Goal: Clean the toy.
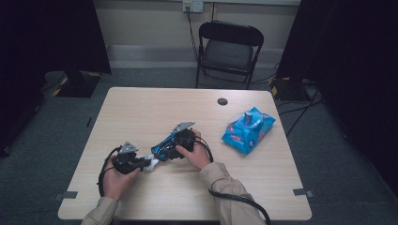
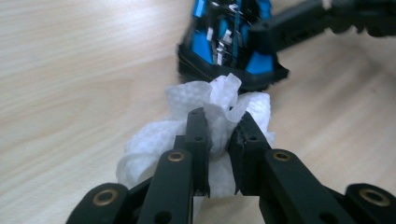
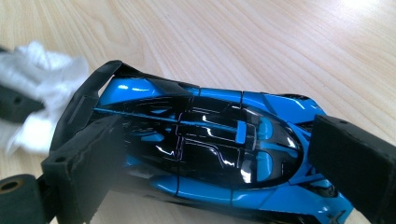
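Wiping step: the left tool [image 2: 219, 140] pinches a crumpled wet wipe [image 2: 187, 126] against the tail of the blue toy car [image 3: 210, 149], which the right tool [image 3: 210, 158] apparently clamps wide above the table [image 1: 141, 108]. Next comes rubbing along the bodywork.

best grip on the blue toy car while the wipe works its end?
Across the mid-body of the toy car, from above, one jaw on each long flank. The right gripper already straddles it that way. The flanks are roughly parallel, and the end toward the wipe, held in the left gripper, stays free.
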The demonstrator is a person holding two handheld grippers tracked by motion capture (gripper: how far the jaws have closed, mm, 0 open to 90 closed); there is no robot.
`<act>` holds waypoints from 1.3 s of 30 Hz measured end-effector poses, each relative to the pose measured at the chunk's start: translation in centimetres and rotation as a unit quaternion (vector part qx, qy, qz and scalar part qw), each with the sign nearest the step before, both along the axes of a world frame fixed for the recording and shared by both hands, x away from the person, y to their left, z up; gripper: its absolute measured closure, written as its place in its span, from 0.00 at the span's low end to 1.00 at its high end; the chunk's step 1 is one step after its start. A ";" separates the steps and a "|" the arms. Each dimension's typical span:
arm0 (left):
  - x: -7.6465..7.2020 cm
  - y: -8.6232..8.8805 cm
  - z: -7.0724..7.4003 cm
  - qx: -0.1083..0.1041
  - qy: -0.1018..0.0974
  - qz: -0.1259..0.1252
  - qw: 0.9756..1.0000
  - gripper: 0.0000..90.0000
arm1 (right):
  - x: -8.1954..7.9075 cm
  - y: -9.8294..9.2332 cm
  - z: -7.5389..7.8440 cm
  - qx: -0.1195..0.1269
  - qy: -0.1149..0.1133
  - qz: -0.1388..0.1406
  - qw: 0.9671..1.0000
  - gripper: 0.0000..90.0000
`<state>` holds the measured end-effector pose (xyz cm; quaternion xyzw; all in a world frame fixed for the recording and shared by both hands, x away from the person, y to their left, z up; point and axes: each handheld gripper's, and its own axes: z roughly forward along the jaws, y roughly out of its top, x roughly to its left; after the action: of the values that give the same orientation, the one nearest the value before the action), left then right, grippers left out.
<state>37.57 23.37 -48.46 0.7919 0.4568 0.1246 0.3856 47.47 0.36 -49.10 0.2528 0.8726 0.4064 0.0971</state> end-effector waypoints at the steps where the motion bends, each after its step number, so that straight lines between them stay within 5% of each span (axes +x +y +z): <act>1: 0.2 0.1 0.1 -0.003 -0.001 0.005 1.000 0.88 | 0.0 0.0 0.0 -0.002 -0.001 0.001 1.000 0.04; 8: 1.8 0.4 -0.8 0.016 -0.020 0.026 0.999 0.85 | -0.1 0.3 0.0 -0.004 -0.001 -0.004 1.000 0.02; 11: 2.1 0.4 -1.4 0.003 -0.019 0.029 0.999 0.74 | -0.1 0.2 -0.1 -0.002 -0.002 -0.005 1.000 0.02; 15: 1.8 0.9 -0.7 0.026 -0.010 0.033 0.999 0.48 | -0.1 0.2 0.0 -0.002 -0.001 -0.004 1.000 0.02; 19: 1.3 1.0 -0.8 0.040 0.004 0.018 0.999 0.48 | -0.1 0.3 0.0 -0.003 -0.001 -0.004 1.000 0.02; 29: 1.9 0.3 -1.2 0.043 -0.015 -0.020 0.999 0.84 | -0.1 0.3 0.0 -0.005 -0.001 -0.006 1.000 0.02; 39: 1.7 -0.6 -1.1 0.035 -0.005 -0.033 0.999 0.92 | -0.2 0.5 -0.1 -0.007 0.000 -0.010 1.000 0.00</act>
<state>39.24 22.75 -49.55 0.8187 0.4239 0.1318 0.3643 47.25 0.89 -49.15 0.2610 0.8728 0.3992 0.1034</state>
